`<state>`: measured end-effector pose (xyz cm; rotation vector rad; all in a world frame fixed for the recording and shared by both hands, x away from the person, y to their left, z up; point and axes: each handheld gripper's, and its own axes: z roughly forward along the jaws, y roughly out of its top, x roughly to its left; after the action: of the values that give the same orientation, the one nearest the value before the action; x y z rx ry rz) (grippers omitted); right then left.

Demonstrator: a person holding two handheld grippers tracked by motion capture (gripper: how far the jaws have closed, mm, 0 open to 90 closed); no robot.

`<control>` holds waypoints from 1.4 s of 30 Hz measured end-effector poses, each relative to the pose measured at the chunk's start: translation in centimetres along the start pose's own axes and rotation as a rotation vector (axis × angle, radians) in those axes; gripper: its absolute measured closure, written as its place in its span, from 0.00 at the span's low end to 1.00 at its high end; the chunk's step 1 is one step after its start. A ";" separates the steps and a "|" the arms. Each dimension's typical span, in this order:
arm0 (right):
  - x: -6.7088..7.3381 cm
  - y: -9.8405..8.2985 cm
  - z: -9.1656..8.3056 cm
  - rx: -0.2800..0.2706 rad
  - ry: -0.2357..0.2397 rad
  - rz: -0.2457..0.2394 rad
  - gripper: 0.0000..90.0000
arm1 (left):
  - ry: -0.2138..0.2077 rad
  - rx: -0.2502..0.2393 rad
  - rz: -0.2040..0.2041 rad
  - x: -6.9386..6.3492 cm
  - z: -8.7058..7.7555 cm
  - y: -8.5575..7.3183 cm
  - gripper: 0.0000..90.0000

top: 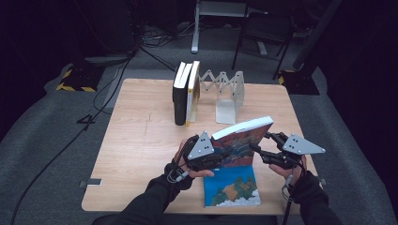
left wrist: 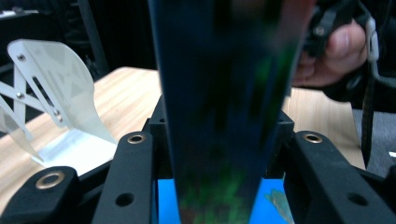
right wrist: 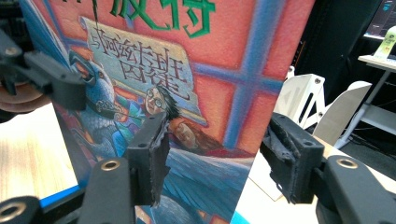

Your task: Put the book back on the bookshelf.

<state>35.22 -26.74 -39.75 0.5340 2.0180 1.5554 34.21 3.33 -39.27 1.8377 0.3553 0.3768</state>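
The left gripper [top: 213, 157] is straddling the upright book [top: 244, 140] above the bench [top: 141, 140], jaws loosened, not pressing. The right gripper [top: 263, 145] is clamping its cover edge. Risk: 1 grip lets it topple onto the flat book [top: 232, 187].

Book cover [right wrist: 187, 70]: an upright book with an orange-red cover bearing Chinese writing.
Top line: large green characters, cut off by the picture's upper edge at twelve o'clock; the last looks like 特.
Panel below: a pale grey-green panel with dark characters in two rows, too stylised to read surely.
Lying book [top: 232, 186]: blue cover, flat on the table at six o'clock of the upright book; no lettering legible.
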 end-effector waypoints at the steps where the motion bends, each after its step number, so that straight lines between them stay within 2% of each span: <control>1: 0.0 0.0 0.0 0.001 0.001 0.000 0.47 | 0.000 0.000 0.000 0.0 0.0 0.0 0.66; 6: 0.0 0.0 0.0 0.000 0.005 -0.001 0.47 | -0.002 -0.019 0.004 0.2 0.1 0.9 0.69; 11: 0.0 0.1 -0.1 0.006 0.003 -0.002 0.46 | -0.005 -0.007 0.020 0.0 0.3 1.4 0.81; 13: -0.1 0.0 -0.1 0.008 0.002 0.001 0.46 | 0.006 0.001 0.032 -0.1 0.3 1.5 0.82; 16: -0.1 0.0 -0.1 0.010 0.005 0.000 0.45 | 0.008 0.000 0.028 -0.1 0.3 1.5 0.82; 18: -0.1 0.0 -0.4 0.030 0.010 -0.004 0.43 | 0.015 0.004 0.026 0.0 0.4 1.6 0.82; 21: -0.3 -0.8 -1.4 0.077 0.005 -0.012 0.42 | 0.025 0.012 0.028 -0.1 0.5 1.7 0.82; 23: -0.6 -1.8 -2.5 0.121 0.005 0.015 0.40 | 0.035 0.010 0.022 0.0 0.5 1.7 0.82; 27: -1.4 -4.3 -4.1 0.251 -0.030 0.051 0.38 | 0.037 0.005 0.021 -0.1 0.5 1.6 0.82; 28: -1.4 -4.3 -4.1 0.251 -0.030 0.051 0.38 | 0.034 0.003 0.020 -0.1 0.5 1.5 0.82; 30: -1.5 -5.2 -4.6 0.302 -0.034 0.065 0.37 | 0.037 -0.001 0.019 0.0 0.5 1.5 0.81; 37: -1.2 -8.7 -5.0 0.491 -0.029 0.060 0.35 | 0.049 -0.006 0.026 -0.1 0.5 1.4 0.80; 40: -1.2 -9.7 -5.2 0.512 -0.029 0.086 0.33 | 0.044 -0.013 0.017 0.0 0.5 1.3 0.79; 42: -1.3 -10.4 -5.6 0.519 -0.028 0.124 0.32 | 0.043 -0.015 0.017 0.1 0.6 1.2 0.79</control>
<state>32.79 -34.47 -48.51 0.8825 2.4081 1.0662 34.61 2.52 -38.25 1.8214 0.3650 0.4300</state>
